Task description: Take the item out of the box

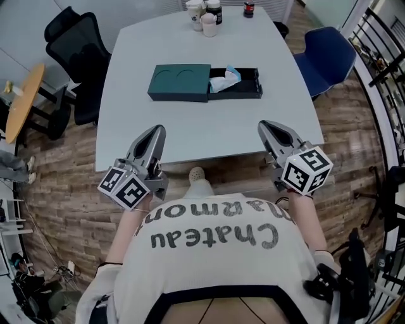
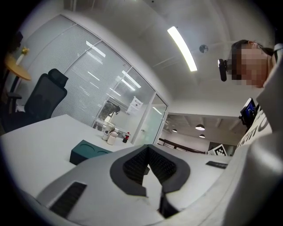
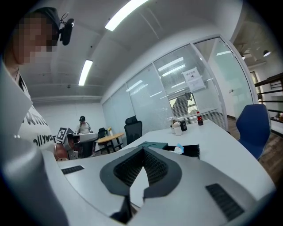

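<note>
A dark green box [image 1: 179, 82] lies in the middle of the white table [image 1: 190, 133]. Its drawer [image 1: 247, 88] is slid out to the right, and a white and pale blue item [image 1: 225, 80] sits in it. Both grippers hover over the table's near edge, well short of the box. My left gripper [image 1: 156, 130] is shut and holds nothing; the right gripper [image 1: 265, 126] is likewise shut and holds nothing. The left gripper view has the box [image 2: 87, 152] beyond the closed tips [image 2: 148, 148]. In the right gripper view, the item [image 3: 178, 149] shows in the drawer [image 3: 191, 150] past the closed tips [image 3: 143, 150].
Cups and small bottles [image 1: 206, 15] stand at the table's far end. A black office chair [image 1: 74, 47] is at the far left and a blue chair [image 1: 328, 54] at the far right. A round wooden table [image 1: 23, 100] stands to the left, and a railing [image 1: 383, 44] to the right.
</note>
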Available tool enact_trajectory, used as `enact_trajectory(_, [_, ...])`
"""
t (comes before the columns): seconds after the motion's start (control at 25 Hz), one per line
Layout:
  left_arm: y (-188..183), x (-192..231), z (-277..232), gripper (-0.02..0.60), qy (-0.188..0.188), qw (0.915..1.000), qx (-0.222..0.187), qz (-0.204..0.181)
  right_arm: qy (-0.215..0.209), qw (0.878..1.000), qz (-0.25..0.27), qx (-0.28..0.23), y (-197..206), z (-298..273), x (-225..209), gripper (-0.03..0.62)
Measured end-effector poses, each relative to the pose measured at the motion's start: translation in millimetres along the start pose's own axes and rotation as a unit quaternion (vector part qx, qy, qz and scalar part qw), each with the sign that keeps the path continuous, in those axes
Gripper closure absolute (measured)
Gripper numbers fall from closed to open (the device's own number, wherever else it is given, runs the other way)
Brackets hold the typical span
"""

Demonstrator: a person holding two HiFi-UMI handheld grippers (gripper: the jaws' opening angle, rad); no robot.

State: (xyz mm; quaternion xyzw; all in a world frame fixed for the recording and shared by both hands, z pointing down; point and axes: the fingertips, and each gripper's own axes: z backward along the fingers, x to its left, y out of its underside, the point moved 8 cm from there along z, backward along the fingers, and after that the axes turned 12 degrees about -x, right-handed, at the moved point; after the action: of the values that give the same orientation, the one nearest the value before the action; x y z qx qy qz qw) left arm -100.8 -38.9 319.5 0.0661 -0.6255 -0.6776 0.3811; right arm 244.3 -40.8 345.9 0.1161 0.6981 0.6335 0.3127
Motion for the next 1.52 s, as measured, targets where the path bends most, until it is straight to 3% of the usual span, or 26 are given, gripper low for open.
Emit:
enact_trajectory(0.2, [-3,34,-19,0.588,-0.003,0.9999,0.009,0.004,-0.003,1.0,-0.016,0.004,2,-37,-11,0.594])
enact_trajectory(0.56, [-7,99,-73,0.588,0.014,0.9991,0.038,0.006,0.046,0.999,-0.011,0.018,-6,-109,-37,0.594])
enact_trajectory(0.96, [6,145,-110,0.588,0.039,0.995,0.093,-0.003,0.033,0.992,0.046,0.109,4,-186,-83,0.594])
enact_trajectory(1.12, [15,158,-114,0.588,0.038,0.9935,0.107,0.003,0.014,0.984,0.08,0.159,14,-214,-97,0.594])
enact_trajectory(1.2, [19,165,-116,0.588,0.034,0.9932,0.111,0.008,0.0,0.978,0.096,0.186,22,-228,-103,0.546])
enact_trajectory(1.28, [22,172,-117,0.588,0.028,0.993,0.115,0.012,-0.011,0.97,0.113,0.213,31,-239,-108,0.546])
enact_trajectory(1.52, [23,188,-112,0.588,0.005,0.9927,0.12,0.012,-0.051,0.938,0.164,0.301,55,-258,-120,0.522])
